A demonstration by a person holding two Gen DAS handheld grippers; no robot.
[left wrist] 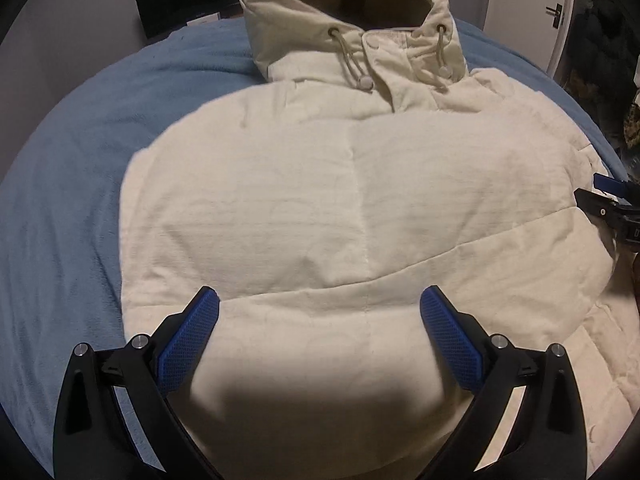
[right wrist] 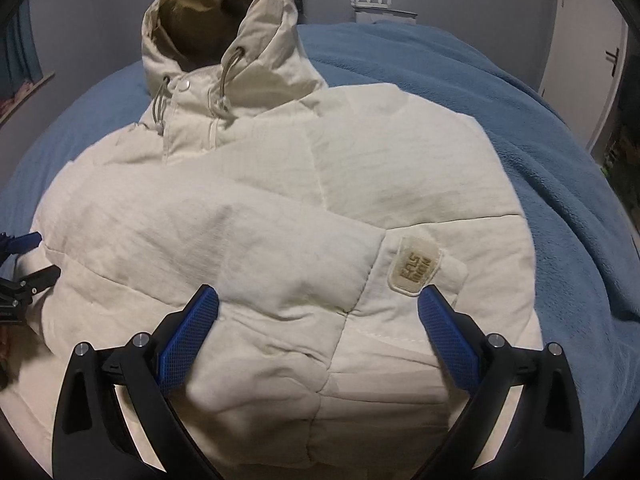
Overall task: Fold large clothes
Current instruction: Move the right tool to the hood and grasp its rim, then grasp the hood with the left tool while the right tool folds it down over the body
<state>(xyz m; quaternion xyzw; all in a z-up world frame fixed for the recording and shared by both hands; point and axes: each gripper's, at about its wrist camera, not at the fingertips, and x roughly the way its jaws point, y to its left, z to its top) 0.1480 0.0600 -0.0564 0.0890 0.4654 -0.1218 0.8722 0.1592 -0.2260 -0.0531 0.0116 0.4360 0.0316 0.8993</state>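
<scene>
A cream padded jacket [left wrist: 360, 200] with a hood [left wrist: 344, 12] lies spread on a blue blanket [left wrist: 72, 168]. In the left wrist view my left gripper [left wrist: 320, 304] hovers open over the jacket's lower part, its blue pads wide apart with only flat cloth below them. The right gripper [left wrist: 604, 196] shows at that view's right edge. In the right wrist view my right gripper [right wrist: 319, 302] stands open above the jacket [right wrist: 280, 208], close to a sewn label patch [right wrist: 414, 266]. The left gripper [right wrist: 24, 260] peeks in at that view's left edge. Neither gripper pinches any fabric.
The blue blanket [right wrist: 560, 168] surrounds the jacket on all sides. A dark flat object [left wrist: 188, 4] lies beyond the blanket at the back left. A white door with a handle [left wrist: 556, 12] stands at the back right, and a white rack [right wrist: 376, 4] is behind the bed.
</scene>
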